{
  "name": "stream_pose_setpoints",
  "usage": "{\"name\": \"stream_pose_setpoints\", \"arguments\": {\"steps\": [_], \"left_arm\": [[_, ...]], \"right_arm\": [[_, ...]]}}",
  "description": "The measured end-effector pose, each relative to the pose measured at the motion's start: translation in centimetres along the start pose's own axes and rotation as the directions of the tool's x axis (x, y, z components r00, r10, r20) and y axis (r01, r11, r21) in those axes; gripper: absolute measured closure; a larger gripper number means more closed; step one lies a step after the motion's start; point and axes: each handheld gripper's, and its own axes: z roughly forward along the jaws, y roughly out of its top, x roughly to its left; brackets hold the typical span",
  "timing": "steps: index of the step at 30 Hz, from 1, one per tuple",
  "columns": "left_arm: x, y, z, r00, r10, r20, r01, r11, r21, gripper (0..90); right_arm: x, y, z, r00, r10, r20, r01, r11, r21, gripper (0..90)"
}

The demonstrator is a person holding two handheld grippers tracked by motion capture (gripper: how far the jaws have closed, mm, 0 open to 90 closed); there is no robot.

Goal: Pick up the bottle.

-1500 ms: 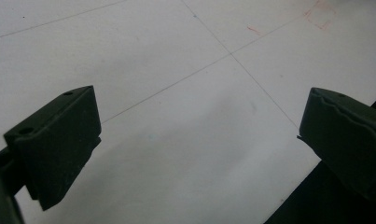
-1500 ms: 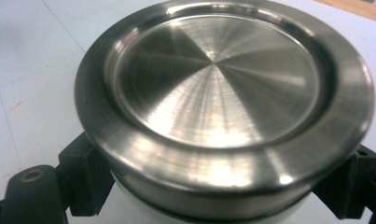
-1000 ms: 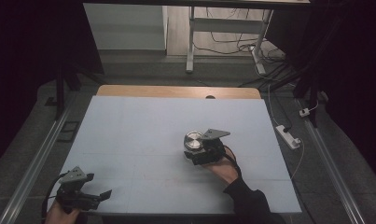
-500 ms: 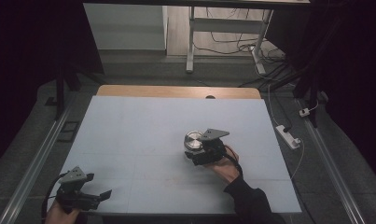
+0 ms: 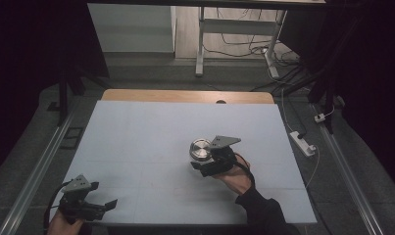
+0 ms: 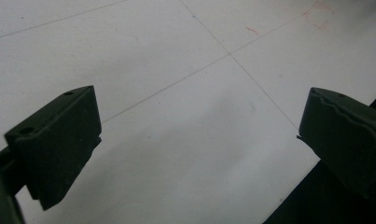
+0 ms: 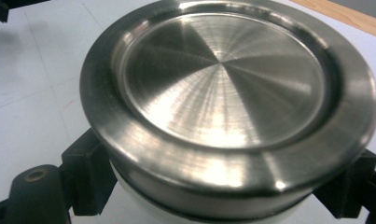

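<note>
A round container with a brushed steel lid (image 5: 200, 149) stands on the white table top (image 5: 136, 137), right of the middle. My right gripper (image 5: 200, 158) reaches it from the near side and is shut on it. In the right gripper view the lid (image 7: 223, 79) looms close, and the two black jaws of the right gripper (image 7: 218, 191) press on the pale body under the lid's rim, one on each side. My left gripper (image 5: 105, 199) rests at the near left corner of the table, open. Its jaws (image 6: 204, 140) stand wide apart over bare table.
A strip of bare wood (image 5: 185, 95) runs along the table's far edge. A white power strip (image 5: 303, 142) and cables lie on the floor to the right. Metal rails flank the table on both sides. The table's near edge lies just below the left gripper.
</note>
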Motion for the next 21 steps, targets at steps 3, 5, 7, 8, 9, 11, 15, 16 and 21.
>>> {"name": "stream_pose_setpoints", "arguments": {"steps": [3,5,7,8,9,11,15,16,21], "left_arm": [[0.0,0.0,0.0,1.0000,0.002,0.001,-0.002,1.0000,0.000,0.0],[0.0,0.0,0.0,1.0000,0.002,0.001,-0.002,1.0000,0.001,0.0],[0.0,0.0,0.0,1.0000,0.003,0.002,-0.003,1.0000,0.001,0.0],[0.0,0.0,0.0,1.0000,0.004,0.002,-0.004,1.0000,0.001,0.0],[0.0,0.0,0.0,1.0000,0.004,0.002,-0.004,1.0000,0.001,0.0],[0.0,0.0,0.0,1.0000,0.004,0.002,-0.004,1.0000,0.002,0.0],[0.0,0.0,0.0,1.0000,0.004,0.003,-0.004,1.0000,0.003,0.0],[0.0,0.0,0.0,1.0000,0.004,0.002,-0.004,1.0000,0.003,0.0],[0.0,0.0,0.1,1.0000,0.003,0.002,-0.003,1.0000,0.004,0.0]], "right_arm": [[0.7,0.3,-0.1,0.9998,-0.012,-0.014,0.012,0.9999,-0.002,15.0],[0.9,0.4,-0.1,0.9997,-0.015,-0.019,0.014,0.9999,-0.003,15.0],[1.6,0.6,-0.2,0.9992,-0.024,-0.031,0.024,0.9997,-0.002,15.0],[1.8,0.7,-0.2,0.9990,-0.027,-0.036,0.027,0.9996,-0.002,15.0],[2.0,0.7,-0.2,0.9987,-0.028,-0.042,0.028,0.9996,0.000,15.0],[2.2,0.8,-0.2,0.9985,-0.027,-0.048,0.027,0.9996,0.001,15.0],[3.1,1.0,-0.2,0.9969,-0.030,-0.072,0.031,0.9995,0.006,15.0],[3.1,1.0,-0.2,0.9969,-0.030,-0.072,0.031,0.9995,0.006,15.0],[3.9,1.2,-0.1,0.9954,-0.035,-0.089,0.036,0.9993,0.010,15.0]]}}
